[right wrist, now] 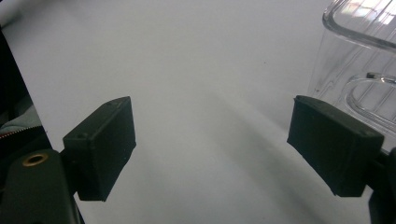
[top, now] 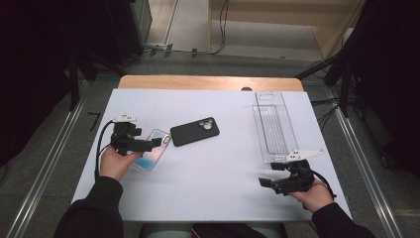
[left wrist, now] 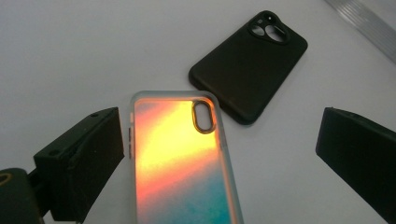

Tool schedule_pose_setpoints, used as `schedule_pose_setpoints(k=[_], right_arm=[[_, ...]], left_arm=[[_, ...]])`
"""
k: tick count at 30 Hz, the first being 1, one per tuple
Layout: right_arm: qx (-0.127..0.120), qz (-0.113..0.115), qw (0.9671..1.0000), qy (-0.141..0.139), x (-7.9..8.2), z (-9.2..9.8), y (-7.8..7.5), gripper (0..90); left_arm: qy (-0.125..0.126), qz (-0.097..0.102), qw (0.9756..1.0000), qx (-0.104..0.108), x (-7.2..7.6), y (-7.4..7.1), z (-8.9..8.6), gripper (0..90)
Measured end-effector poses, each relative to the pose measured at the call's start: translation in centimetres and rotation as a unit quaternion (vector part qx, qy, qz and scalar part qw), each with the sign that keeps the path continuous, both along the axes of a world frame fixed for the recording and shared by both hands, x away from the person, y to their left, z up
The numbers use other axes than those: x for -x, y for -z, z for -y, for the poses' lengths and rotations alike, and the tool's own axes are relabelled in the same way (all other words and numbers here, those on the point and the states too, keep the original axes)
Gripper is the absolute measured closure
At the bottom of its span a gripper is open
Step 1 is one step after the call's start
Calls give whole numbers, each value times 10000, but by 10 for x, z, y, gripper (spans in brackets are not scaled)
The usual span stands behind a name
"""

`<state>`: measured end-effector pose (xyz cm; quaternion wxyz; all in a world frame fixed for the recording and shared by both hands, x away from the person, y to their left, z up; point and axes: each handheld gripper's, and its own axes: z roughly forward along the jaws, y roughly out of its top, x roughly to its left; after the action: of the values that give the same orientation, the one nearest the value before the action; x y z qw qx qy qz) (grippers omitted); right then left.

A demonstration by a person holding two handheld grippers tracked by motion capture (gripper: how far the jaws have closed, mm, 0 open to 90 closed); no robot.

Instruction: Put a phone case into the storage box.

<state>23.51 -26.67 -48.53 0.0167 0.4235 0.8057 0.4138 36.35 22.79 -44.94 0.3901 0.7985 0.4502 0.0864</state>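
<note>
Now the left hand-held gripper (left wrist: 219, 154), jaws spread, hovers over an iridescent case (left wrist: 180, 163) lying flat between them on the table (left wrist: 70, 56). Likely light, thin and slippery, it is best pinched across its long rubbery edges.

The iridescent phone case (left wrist: 180, 163) looks like glossy plastic with a frosted, translucent rim (orange shading into teal). The black phone case (left wrist: 250, 63) is matt and finely textured, perhaps rubbery. The clear tray (top: 273, 126) is smooth transparent plastic. The white table cover (top: 208, 173) looks matt.
</note>
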Motion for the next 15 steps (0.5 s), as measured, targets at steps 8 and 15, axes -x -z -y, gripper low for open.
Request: schedule_pose_setpoints(k=[8,15], right_arm=[[-36,-10,10000,5,0,0,0,132],[-51,-25,10000,5,1,0,-1,132]], left_arm=[[120,-89,9999,38,-2,6,0,10],[92,-165,9997,-129,-3,17,3,10]])
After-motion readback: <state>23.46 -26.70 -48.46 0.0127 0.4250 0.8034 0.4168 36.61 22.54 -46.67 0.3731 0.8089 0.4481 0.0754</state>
